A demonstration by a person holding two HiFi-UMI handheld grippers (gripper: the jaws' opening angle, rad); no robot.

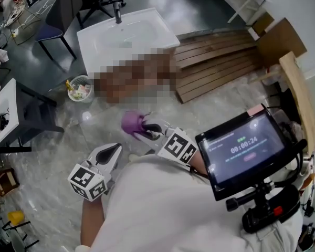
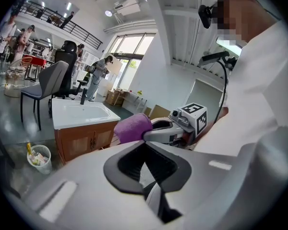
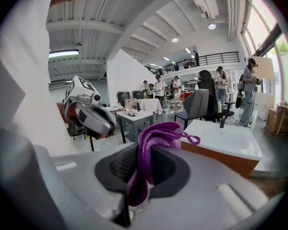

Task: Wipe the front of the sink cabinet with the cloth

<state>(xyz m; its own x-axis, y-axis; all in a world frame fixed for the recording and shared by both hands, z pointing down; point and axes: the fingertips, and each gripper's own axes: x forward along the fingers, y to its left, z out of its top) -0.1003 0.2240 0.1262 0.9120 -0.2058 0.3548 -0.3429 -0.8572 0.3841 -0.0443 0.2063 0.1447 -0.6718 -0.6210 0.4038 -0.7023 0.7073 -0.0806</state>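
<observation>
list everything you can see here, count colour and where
sink cabinet: one, white basin on a wood front, ahead on the floor
tap: one, dark, back of the basin
bin: one, whitish, rubbish inside, left of the cabinet
wooden slats: one stack, brown, on the floor right of the cabinet
cardboard: brown, beyond the slats
chair: one, grey, left of the basin
screen: one, black, on the person's rig
cloth: one, purple, in the right gripper
left gripper: grey, shut, empty
right gripper: grey, shut on the cloth
</observation>
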